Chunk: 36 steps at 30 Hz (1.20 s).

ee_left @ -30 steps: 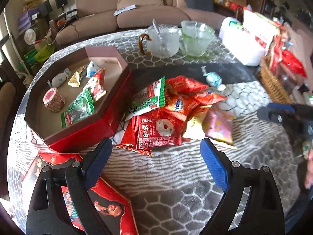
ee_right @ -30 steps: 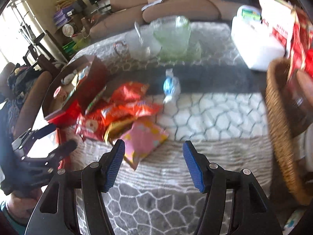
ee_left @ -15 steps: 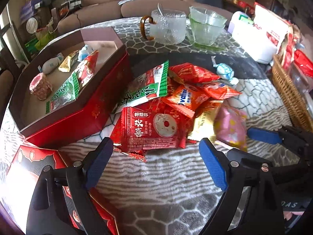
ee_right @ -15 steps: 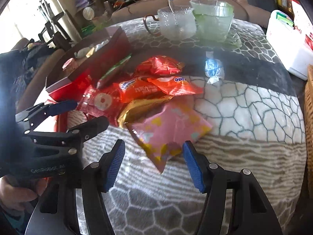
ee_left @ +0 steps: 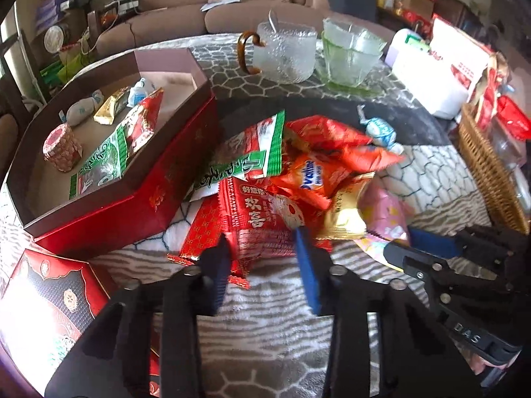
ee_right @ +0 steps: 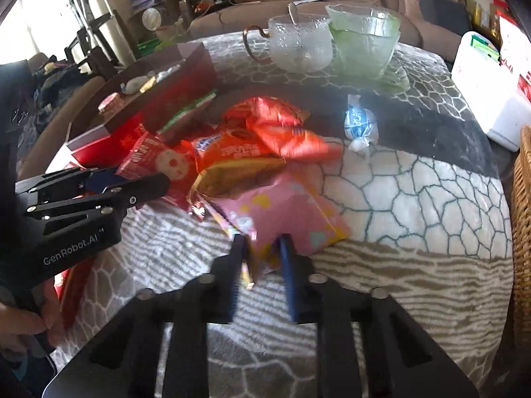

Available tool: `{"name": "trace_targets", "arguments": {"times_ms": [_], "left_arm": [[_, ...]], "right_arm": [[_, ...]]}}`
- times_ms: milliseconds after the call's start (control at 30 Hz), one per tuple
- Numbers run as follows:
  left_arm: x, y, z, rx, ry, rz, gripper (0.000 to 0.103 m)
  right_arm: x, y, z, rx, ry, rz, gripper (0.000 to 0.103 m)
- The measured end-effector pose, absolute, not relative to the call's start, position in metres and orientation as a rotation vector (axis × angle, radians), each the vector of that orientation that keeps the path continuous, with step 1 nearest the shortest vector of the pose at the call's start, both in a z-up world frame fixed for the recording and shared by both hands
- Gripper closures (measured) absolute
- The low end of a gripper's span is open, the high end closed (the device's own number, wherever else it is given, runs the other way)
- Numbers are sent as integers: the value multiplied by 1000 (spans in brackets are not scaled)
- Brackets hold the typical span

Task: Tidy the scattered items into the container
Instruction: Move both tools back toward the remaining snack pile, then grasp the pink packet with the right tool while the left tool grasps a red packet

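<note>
Both tongs are closing: the left tongs (ee_left: pixel 262 248) pinch the near edge of the red packet (ee_left: pixel 255 219), the right tongs (ee_right: pixel 262 252) the pink packet (ee_right: pixel 285 212), both in the heap beside the red box (ee_left: pixel 126 205). Lift each clear of its neighbours before swinging left, high enough to pass the box's near wall; the surface (ee_right: pixel 415 265) to the right lies free.

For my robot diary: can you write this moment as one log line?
left gripper: closing on red packet | right gripper: closing on pink packet | box: open
</note>
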State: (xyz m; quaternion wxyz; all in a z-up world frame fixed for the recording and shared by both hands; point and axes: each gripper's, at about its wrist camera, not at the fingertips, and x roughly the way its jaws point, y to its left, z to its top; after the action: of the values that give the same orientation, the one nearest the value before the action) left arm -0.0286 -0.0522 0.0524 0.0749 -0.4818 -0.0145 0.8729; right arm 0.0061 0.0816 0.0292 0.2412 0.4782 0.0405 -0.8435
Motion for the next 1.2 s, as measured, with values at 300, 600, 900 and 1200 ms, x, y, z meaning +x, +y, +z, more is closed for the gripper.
{"name": "trace_targets", "arguments": {"times_ms": [300, 600, 900, 1200], "left_arm": [[-15, -54, 75, -1393, -78, 2594, 93], [4, -79, 109, -1345, -94, 2625, 93], [15, -127, 147, -1322, -173, 2697, 93], [33, -157, 172, -1276, -185, 2727, 93]], "right_arm": [[16, 97, 50, 1287, 63, -2353, 98], [29, 103, 91, 1216, 65, -2388, 99], [35, 88, 148, 1128, 70, -2391, 100], [37, 102, 105, 1317, 68, -2403, 45]]}}
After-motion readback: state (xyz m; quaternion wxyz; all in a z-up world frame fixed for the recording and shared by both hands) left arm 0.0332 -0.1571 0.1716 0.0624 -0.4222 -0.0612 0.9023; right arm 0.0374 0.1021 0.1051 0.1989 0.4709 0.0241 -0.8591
